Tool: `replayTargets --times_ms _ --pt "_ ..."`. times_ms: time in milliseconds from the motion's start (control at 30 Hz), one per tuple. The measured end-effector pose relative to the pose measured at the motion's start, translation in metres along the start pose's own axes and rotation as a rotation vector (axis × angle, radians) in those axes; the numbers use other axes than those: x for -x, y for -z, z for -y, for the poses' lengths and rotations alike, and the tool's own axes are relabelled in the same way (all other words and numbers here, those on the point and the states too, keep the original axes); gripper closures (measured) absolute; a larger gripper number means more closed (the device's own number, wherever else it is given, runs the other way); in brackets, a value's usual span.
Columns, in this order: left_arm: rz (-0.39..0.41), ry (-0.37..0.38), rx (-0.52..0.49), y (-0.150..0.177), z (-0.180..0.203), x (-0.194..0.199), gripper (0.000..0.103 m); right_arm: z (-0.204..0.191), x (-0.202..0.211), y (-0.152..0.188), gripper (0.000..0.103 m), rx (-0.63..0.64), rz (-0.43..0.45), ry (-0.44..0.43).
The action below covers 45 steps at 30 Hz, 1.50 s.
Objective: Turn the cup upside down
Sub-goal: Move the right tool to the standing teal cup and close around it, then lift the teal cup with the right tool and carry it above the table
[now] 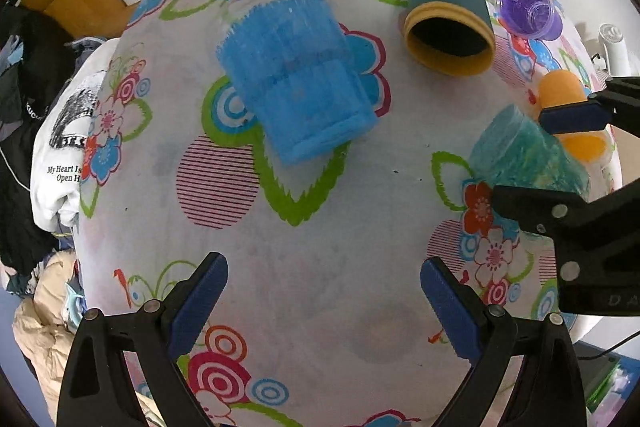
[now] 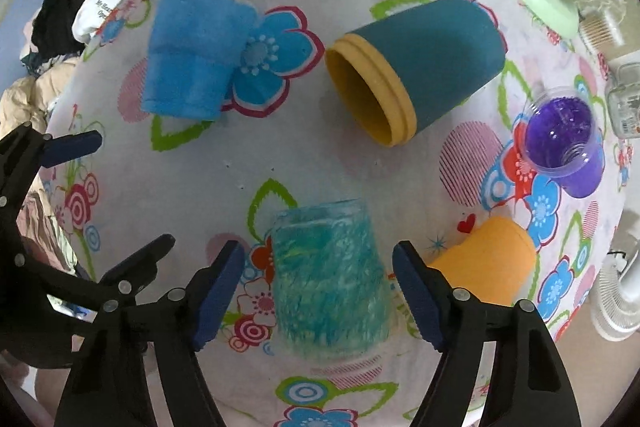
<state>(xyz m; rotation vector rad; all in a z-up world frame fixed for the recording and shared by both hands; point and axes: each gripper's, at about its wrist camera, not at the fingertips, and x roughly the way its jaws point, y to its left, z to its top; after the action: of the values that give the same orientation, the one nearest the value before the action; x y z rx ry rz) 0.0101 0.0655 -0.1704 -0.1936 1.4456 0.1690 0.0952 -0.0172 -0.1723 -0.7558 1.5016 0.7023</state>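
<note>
Five cups sit on the flowery tabletop (image 2: 360,171). The teal fuzzy cup (image 2: 332,279) stands between the two fingers of the right claw (image 2: 318,291), which are wide apart and not touching it. Its narrow end points up and away from the claw, so it looks already upside down. The left claw (image 1: 324,303) is also spread apart, holds nothing, and is farther from the teal fuzzy cup. Behind the teal fuzzy cup, the dark cup with the yellow rim (image 2: 412,71) lies on its side, mouth toward the claws. It may be next.
</note>
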Motion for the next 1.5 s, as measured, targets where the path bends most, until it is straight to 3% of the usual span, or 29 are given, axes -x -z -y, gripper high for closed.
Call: replayTargets --times_ms 100,167,333,667,900,1267,1500 --pt "-0.008 0.013 0.006 -0.003 -0.002 -0.005 0.005 -0.002 -0.009 -0.006 0.027 0.005 -0.035 0.003" --pt "-0.010 0.018 0.005 -0.006 -0.003 -0.008 0.005 -0.004 -0.015 -0.010 0.037 0.018 -0.051 0.018" --pt "-0.023 0.001 -0.024 -0.009 -0.008 -0.018 0.005 -0.002 -0.029 -0.017 0.040 0.012 -0.081 0.011" --pt "-0.036 -0.009 -0.010 -0.013 -0.004 -0.021 0.005 -0.003 -0.026 0.000 0.045 0.006 -0.007 0.001" --pt "0.017 -0.044 -0.007 -0.013 0.002 0.015 0.005 0.000 0.018 0.028 0.045 -0.054 0.125 -0.007" --pt "0.176 -0.066 0.044 -0.007 0.019 0.105 0.005 0.010 0.106 0.086 0.044 -0.148 0.440 0.032" --pt "0.247 -0.061 -0.040 -0.004 0.034 0.134 0.005 0.005 0.142 0.116 0.044 -0.279 0.663 0.106"
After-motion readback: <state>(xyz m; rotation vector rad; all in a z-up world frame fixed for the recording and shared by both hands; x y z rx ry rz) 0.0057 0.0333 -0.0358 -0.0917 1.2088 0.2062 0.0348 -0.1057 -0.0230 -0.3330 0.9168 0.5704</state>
